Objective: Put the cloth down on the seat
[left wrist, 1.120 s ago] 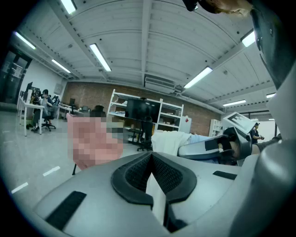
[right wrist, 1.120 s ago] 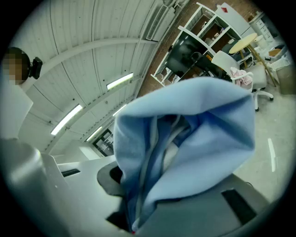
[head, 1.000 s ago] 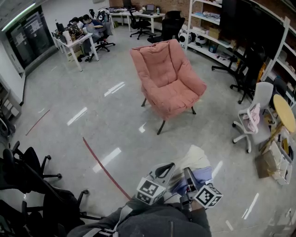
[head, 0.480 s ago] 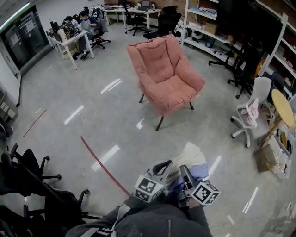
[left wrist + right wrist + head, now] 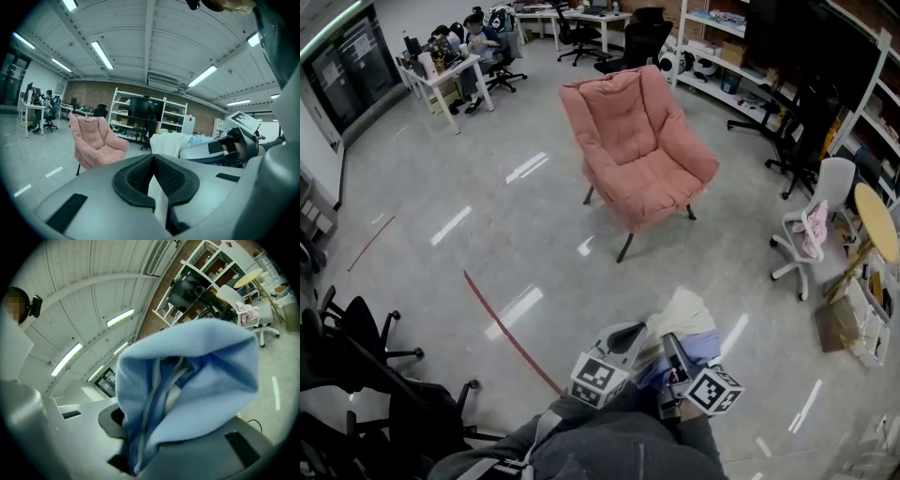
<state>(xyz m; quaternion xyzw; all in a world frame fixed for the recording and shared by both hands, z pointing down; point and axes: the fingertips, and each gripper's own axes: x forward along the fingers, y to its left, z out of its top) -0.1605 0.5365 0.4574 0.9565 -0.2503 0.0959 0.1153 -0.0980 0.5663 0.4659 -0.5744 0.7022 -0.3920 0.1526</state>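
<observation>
My left gripper [image 5: 153, 161] is pinched shut on a thin white fold of the bunched white-and-light-blue fabric cloth [image 5: 684, 323]; my right gripper [image 5: 129, 451] clamps its blue end. The bundle seems to point away from me, toward the padded pink armchair [image 5: 642, 150], well apart. Only the left gripper view shows that white fold between the jaws.

On your right, a white swivel chair [image 5: 836, 187] with a pink garment [image 5: 812, 236] draped on it, near a round wooden table [image 5: 874, 223]. Red floor line [image 5: 511, 337] ahead-left. Black office chairs [image 5: 356, 345] at your left. White shelving [image 5: 712, 58] beyond.
</observation>
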